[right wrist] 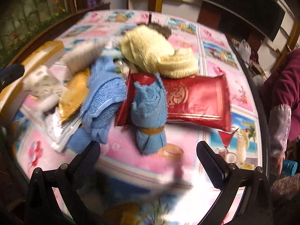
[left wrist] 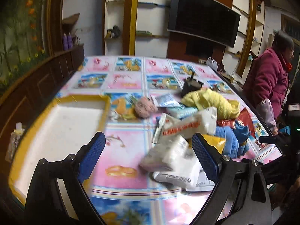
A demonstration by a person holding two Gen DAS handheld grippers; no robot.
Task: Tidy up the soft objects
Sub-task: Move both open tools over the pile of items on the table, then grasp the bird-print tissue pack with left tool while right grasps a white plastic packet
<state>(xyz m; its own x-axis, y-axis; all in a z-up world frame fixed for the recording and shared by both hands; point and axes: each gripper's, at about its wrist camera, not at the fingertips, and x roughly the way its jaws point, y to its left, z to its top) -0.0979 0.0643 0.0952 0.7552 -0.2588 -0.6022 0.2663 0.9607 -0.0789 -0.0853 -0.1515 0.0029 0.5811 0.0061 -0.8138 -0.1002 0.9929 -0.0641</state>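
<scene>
Home living rm: wall TV (left wrist: 203, 17), shelves (left wrist: 150, 34)

Left gripper (left wrist: 148, 150): jaws spread wide, blue pads (left wrist: 93, 156) facing inward, nothing clamped between them, angled downward. Right gripper (right wrist: 148, 155): jaws likewise wide apart, black fingers (right wrist: 211, 164) empty, tilted downward. Both views blurred; neither gripper touched anything visible.

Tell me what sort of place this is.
Probably a lived-in home living room: a wall-mounted television set among shelves, a table under a patterned plastic cloth piled with towels and packets, and a woman in a padded coat standing by.
</scene>
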